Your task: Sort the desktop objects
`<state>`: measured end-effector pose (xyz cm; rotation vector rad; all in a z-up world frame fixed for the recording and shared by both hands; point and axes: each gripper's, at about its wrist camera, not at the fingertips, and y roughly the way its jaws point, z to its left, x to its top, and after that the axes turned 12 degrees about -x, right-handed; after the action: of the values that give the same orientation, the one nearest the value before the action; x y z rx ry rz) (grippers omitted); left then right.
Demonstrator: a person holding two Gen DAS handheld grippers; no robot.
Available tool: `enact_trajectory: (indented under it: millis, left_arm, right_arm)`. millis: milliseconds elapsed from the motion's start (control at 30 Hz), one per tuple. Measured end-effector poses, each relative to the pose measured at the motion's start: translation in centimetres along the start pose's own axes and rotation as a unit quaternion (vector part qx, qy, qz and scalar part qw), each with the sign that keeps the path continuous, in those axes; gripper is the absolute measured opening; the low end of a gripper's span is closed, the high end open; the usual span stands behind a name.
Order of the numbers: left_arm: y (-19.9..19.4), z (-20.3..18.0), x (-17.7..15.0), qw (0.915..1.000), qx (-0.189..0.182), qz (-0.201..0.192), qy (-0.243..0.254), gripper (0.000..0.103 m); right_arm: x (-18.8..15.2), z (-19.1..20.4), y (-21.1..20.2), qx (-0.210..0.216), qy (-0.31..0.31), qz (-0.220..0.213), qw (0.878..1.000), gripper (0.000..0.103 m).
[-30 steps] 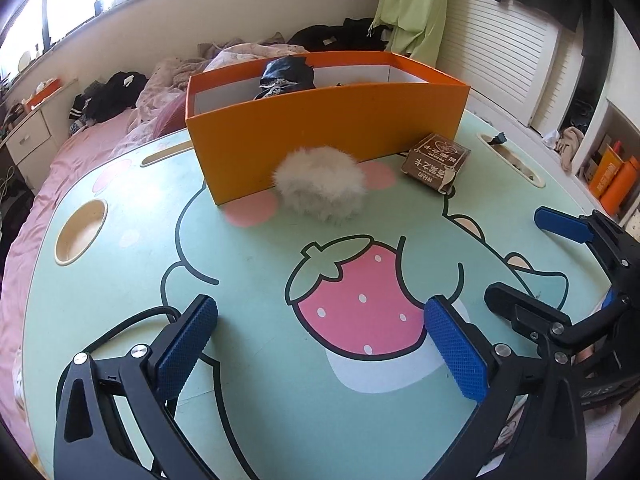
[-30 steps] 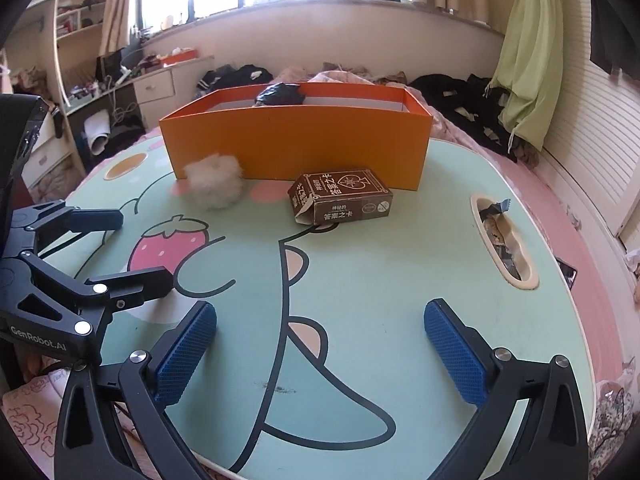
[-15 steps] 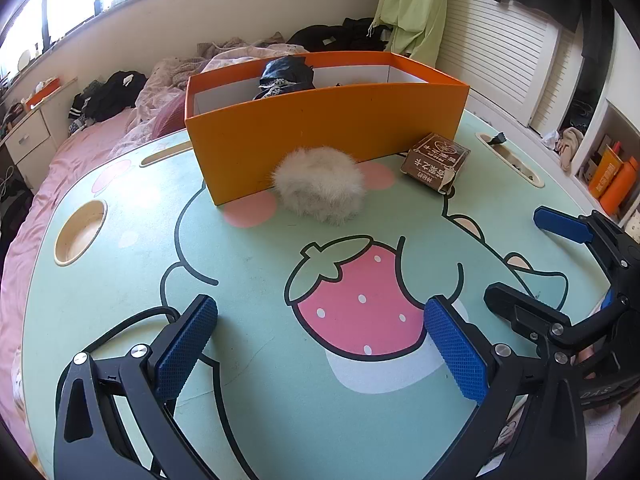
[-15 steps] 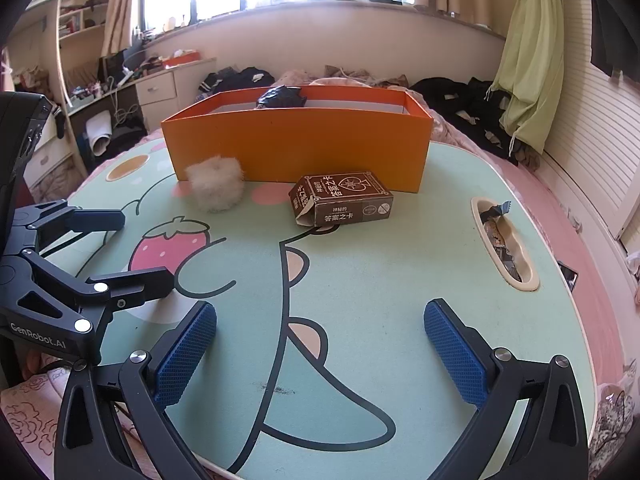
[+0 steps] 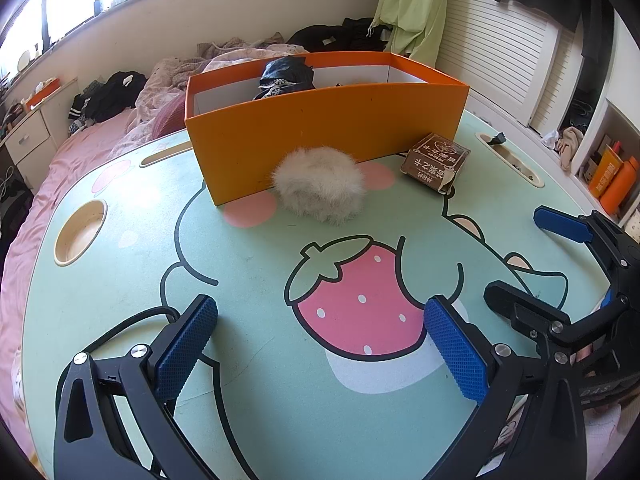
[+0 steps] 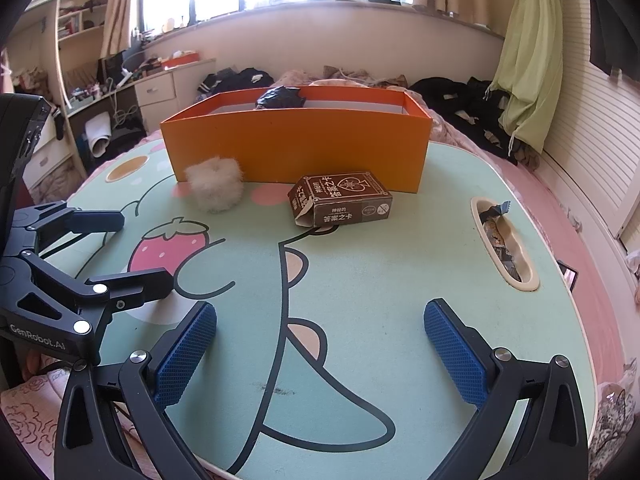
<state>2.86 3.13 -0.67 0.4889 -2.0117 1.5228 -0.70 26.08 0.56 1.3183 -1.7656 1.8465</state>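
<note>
An orange box [image 5: 332,132] [image 6: 296,148] stands at the far side of the cartoon-printed table, with a black bundle [image 5: 286,76] [image 6: 280,98] inside it. A white fluffy ball [image 5: 320,190] [image 6: 214,188] lies against the box's front wall. To its right lies a brown card box [image 5: 436,162] [image 6: 340,200] with an open flap. My left gripper [image 5: 320,348] hovers open over the strawberry print, well short of the ball. My right gripper [image 6: 320,356] is open near the table's front edge, facing the card box from a distance. Both hold nothing.
The table [image 5: 248,280] has a round cup recess [image 5: 80,232] at the left and a long slot [image 6: 504,248] at the right holding small bits. A bed with clothes lies behind. Orange bottles [image 5: 612,176] stand on a shelf at the right.
Both grippers have drifted slightly; the box and ball shift a little lower in the left wrist view. Nothing was grasped or moved on the table.
</note>
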Motion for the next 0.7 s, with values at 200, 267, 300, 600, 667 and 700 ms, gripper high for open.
enact_trajectory:
  millis: [200, 267, 300, 600, 667, 700]
  left_arm:
    - [0.01, 0.01, 0.01, 1.0, 0.0, 0.0, 0.0, 0.103]
    - [0.02, 0.0, 0.01, 1.0, 0.0, 0.0, 0.0, 0.103]
    - [0.03, 0.0, 0.01, 1.0, 0.0, 0.0, 0.0, 0.103]
    - [0.02, 0.05, 0.03, 1.0, -0.001, -0.001, -0.001, 0.103]
    - [0.01, 0.04, 0.04, 1.0, -0.001, 0.0, -0.001, 0.103]
    - [0.0, 0.05, 0.04, 1.0, -0.001, -0.001, -0.001, 0.103]
  right_arm:
    - [0.05, -0.29, 0.01, -0.014, 0.007, -0.004, 1.0, 0.103]
    - [0.02, -0.47, 0.03, -0.022, 0.011, -0.003, 1.0, 0.103]
    - [-0.06, -0.63, 0.03, -0.023, 0.014, -0.003, 1.0, 0.103]
    - [-0.02, -0.7, 0.06, -0.025, 0.011, -0.002, 1.0, 0.103]
    - [-0.01, -0.61, -0.05, -0.027, 0.011, 0.001, 1.0, 0.103]
    - [0.06, -0.51, -0.13, -0.026, 0.009, 0.007, 1.0, 0.103]
